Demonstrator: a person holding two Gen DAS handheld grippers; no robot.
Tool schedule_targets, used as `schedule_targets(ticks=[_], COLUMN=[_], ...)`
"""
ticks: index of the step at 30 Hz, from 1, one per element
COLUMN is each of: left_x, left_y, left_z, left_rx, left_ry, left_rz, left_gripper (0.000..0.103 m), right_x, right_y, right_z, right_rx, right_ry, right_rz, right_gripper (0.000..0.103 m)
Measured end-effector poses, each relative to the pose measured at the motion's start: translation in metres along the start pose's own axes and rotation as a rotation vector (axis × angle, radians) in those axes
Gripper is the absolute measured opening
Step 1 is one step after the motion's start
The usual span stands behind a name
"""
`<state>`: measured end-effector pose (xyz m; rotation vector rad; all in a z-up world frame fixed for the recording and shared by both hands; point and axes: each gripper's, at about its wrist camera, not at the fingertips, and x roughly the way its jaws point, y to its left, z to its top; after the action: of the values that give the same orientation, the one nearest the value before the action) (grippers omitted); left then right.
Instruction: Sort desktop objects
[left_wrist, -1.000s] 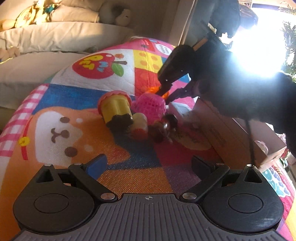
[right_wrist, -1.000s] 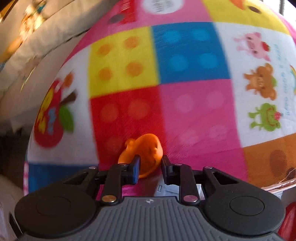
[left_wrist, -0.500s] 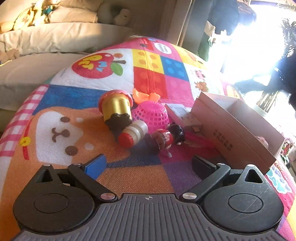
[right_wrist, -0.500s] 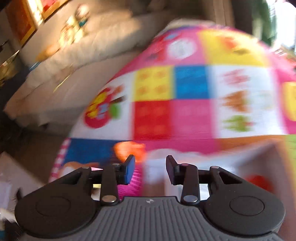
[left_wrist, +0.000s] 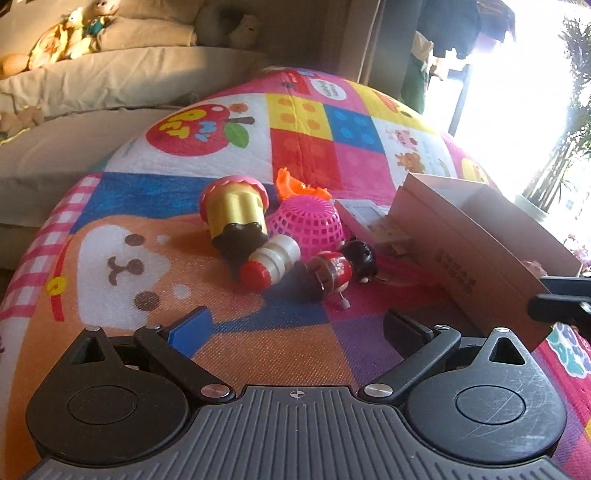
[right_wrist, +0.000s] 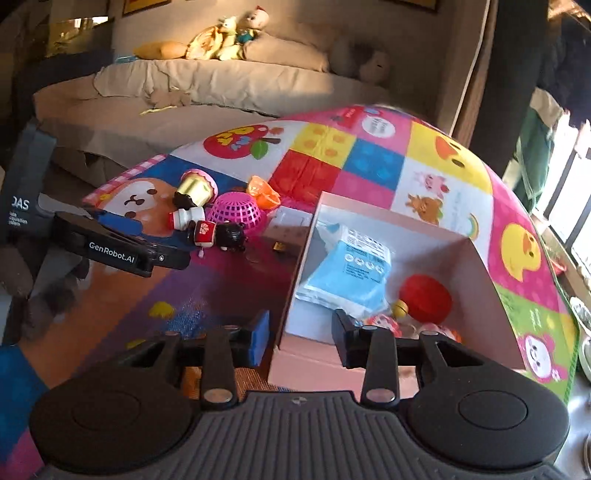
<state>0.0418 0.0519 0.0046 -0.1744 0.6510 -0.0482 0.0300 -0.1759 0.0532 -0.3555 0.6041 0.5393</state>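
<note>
A heap of toys lies on the colourful play mat (left_wrist: 303, 155): a yellow cupcake toy (left_wrist: 234, 212), a pink mesh basket (left_wrist: 306, 223), an orange toy (left_wrist: 297, 188) behind it, a small white bottle with a red cap (left_wrist: 269, 264) and a red-and-black wind-up figure (left_wrist: 341, 266). A pink cardboard box (right_wrist: 476, 258) holds a blue packet (right_wrist: 347, 278), a red ball (right_wrist: 424, 297) and small toys. My left gripper (left_wrist: 295, 328) is open and empty, short of the heap. My right gripper (right_wrist: 301, 334) is open and empty over the box's near wall.
A beige sofa (right_wrist: 207, 88) with plush toys stands behind the mat. A white flat device (left_wrist: 364, 214) lies between basket and box. The left gripper's body (right_wrist: 118, 249) shows at the left in the right wrist view. Bright window light glares at the right.
My right gripper let go of the orange toy beside the basket, opened, and pulled back to the box's near side. My left gripper stayed still and open.
</note>
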Motion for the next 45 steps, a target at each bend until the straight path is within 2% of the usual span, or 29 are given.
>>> schedule_targets(ticks=[1,5,8,15,19,21,23,25,27,29,30,31,32,35,37,41,45], left_x=[0.001,0.001,0.001,0.001,0.0,0.0,0.001,0.0,0.0,-0.001,-0.001,-0.001,-0.002,-0.002,-0.002,-0.003,-0.005], left_y=[0.0,0.0,0.0,0.001,0.003,0.002,0.001,0.001,0.002,0.003,0.003,0.003,0.004,0.005,0.006,0.008,0.002], left_z=[0.0,0.0,0.0,0.0,-0.001,0.0,0.0,0.0,-0.001,-0.001,-0.001,-0.001,-0.002,-0.001,-0.002,-0.002,-0.004], left_rx=[0.0,-0.001,0.0,-0.01,-0.017,-0.012,-0.008,-0.009,-0.014,-0.02,-0.022,-0.024,-0.025,-0.031,-0.033,-0.039,0.02], left_ry=[0.001,0.001,0.001,-0.004,-0.007,-0.006,-0.004,-0.005,-0.007,-0.01,-0.013,-0.014,-0.015,-0.017,-0.018,-0.014,0.008], left_rz=[0.001,0.0,0.001,-0.009,-0.012,-0.006,-0.001,-0.003,-0.007,-0.012,-0.015,-0.016,-0.018,-0.023,-0.027,-0.043,-0.043], left_gripper=[0.102,0.102,0.102,0.102,0.103,0.103,0.103,0.103,0.103,0.103,0.103,0.103,0.103,0.103,0.103,0.103,0.103], right_x=[0.005,0.033,0.051,0.092,0.1,0.091,0.082,0.088,0.112,0.146,0.161,0.176,0.191,0.228,0.243,0.236,0.211], right_y=[-0.002,-0.001,0.006,0.009,0.01,0.006,-0.003,-0.014,-0.021,-0.021,-0.016,-0.01,-0.005,0.007,0.014,0.023,0.027], right_z=[0.003,0.013,0.019,0.048,0.059,0.071,0.094,0.124,0.152,0.17,0.176,0.179,0.182,0.178,0.173,0.16,0.147], right_rx=[0.008,0.01,-0.049,-0.093,-0.121,-0.099,-0.01,0.116,0.2,0.232,0.214,0.19,0.17,0.128,0.088,0.069,0.113], right_ry=[0.003,-0.012,-0.04,-0.074,-0.051,-0.064,-0.074,-0.016,0.106,0.211,0.245,0.271,0.3,0.394,0.432,0.469,0.534], right_rz=[0.013,0.017,-0.027,-0.052,-0.034,-0.031,0.002,0.05,0.113,0.105,0.07,0.029,-0.011,-0.119,-0.149,-0.078,0.028], right_gripper=[0.015,0.012,0.012,0.019,0.019,0.019,0.019,0.025,0.029,0.027,0.015,0.009,0.009,0.009,0.009,0.009,0.009])
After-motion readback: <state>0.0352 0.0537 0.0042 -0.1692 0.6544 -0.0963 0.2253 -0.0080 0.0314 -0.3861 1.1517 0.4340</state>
